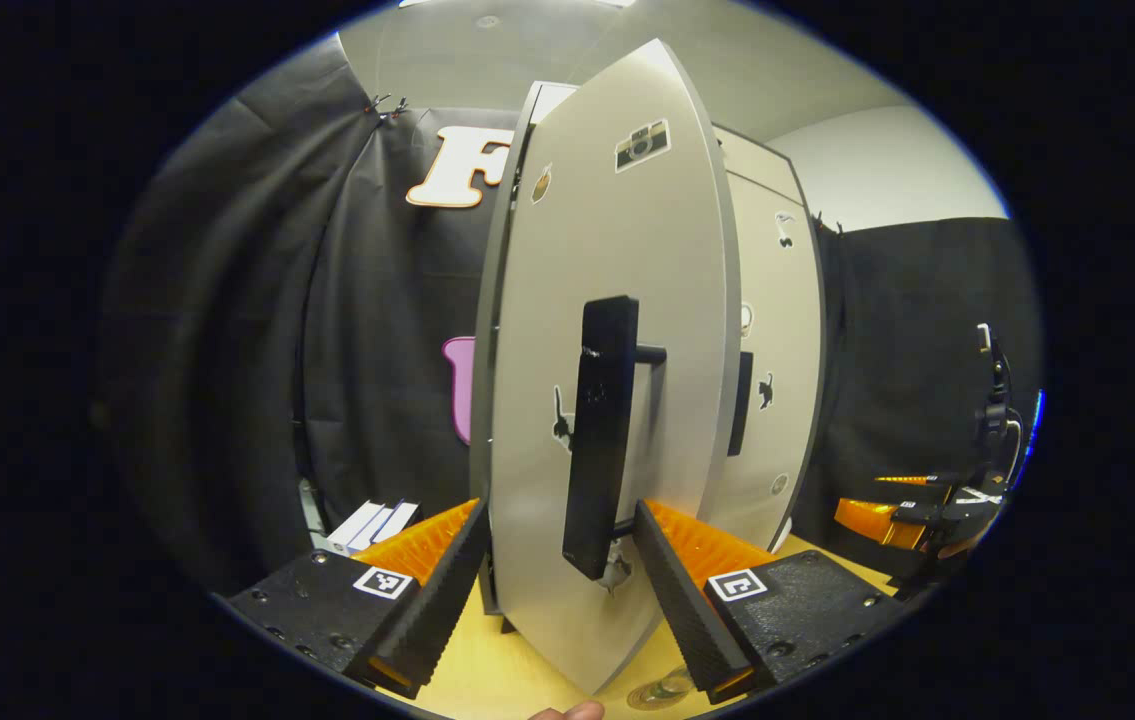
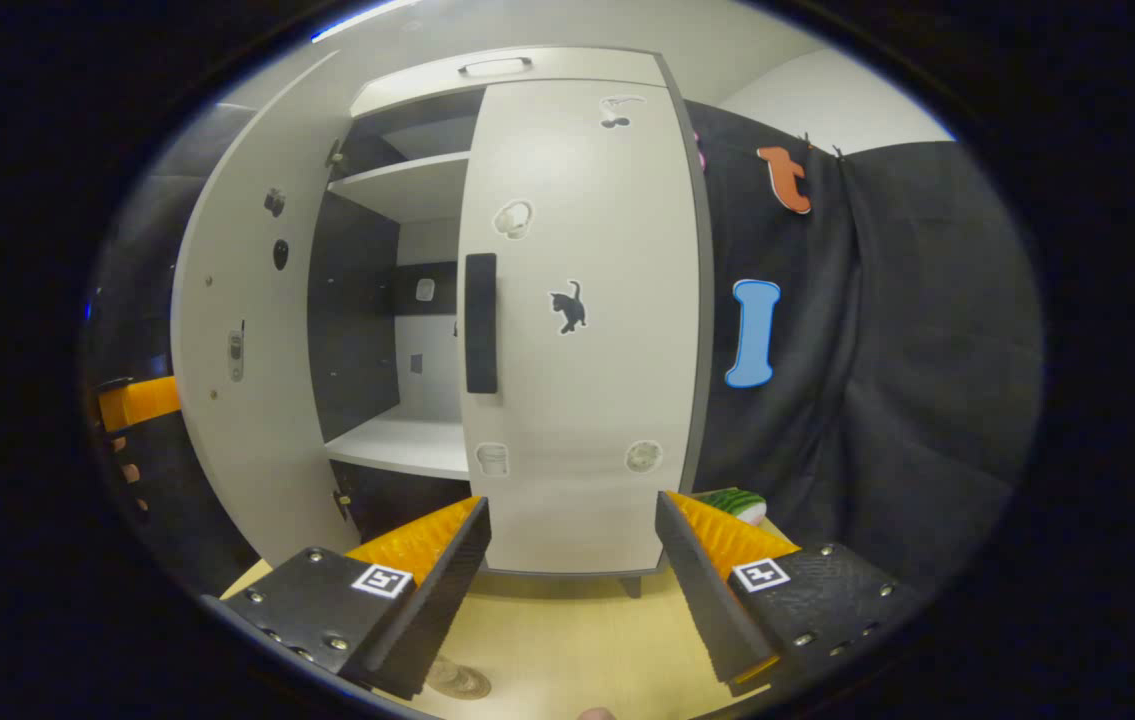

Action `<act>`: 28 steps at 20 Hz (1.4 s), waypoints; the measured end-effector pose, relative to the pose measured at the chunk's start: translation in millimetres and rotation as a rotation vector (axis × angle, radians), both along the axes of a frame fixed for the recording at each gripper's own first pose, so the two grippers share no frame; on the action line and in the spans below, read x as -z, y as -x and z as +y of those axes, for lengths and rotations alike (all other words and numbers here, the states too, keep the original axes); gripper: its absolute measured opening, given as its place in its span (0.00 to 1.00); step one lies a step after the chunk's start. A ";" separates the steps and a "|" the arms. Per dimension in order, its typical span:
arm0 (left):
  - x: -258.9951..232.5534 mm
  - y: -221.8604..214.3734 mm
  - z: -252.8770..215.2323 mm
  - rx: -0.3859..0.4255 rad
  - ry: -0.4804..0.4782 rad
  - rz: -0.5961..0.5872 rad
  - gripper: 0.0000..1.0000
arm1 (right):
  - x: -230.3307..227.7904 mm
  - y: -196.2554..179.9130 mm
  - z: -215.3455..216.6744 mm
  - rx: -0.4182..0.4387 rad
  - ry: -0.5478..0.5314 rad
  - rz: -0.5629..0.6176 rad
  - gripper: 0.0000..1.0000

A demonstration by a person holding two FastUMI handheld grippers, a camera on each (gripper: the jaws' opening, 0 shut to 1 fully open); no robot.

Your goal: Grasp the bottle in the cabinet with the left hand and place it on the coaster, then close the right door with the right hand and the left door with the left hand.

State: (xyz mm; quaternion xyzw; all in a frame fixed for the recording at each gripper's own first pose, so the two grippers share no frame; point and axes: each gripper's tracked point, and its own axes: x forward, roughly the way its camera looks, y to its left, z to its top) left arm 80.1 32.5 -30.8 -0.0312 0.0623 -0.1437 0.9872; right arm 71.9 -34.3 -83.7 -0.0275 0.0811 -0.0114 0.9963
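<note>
The left gripper (image 1: 557, 570) is held wide, fingers straddling the half-open grey left door (image 1: 617, 300) by its black bar handle (image 1: 599, 440). The right gripper (image 2: 572, 580) is spread before the shut right door (image 2: 577, 320), above the pale wooden tabletop (image 2: 567, 640).

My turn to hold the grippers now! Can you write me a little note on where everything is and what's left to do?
Left gripper: open, its fingers either side of the left door and its black handle.
Right gripper: open, holding nothing, facing the cabinet.
Right door: looks closed.
Left door: still wide open.
Bottle and coaster: I can't make them out clearly, so check them.
Left to do: push the left door shut.
</note>
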 end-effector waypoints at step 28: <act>25.3 -114.5 -127.9 -0.044 -0.064 0.001 0.92 | 3.4 8.4 -55.9 0.034 -0.055 0.018 1.00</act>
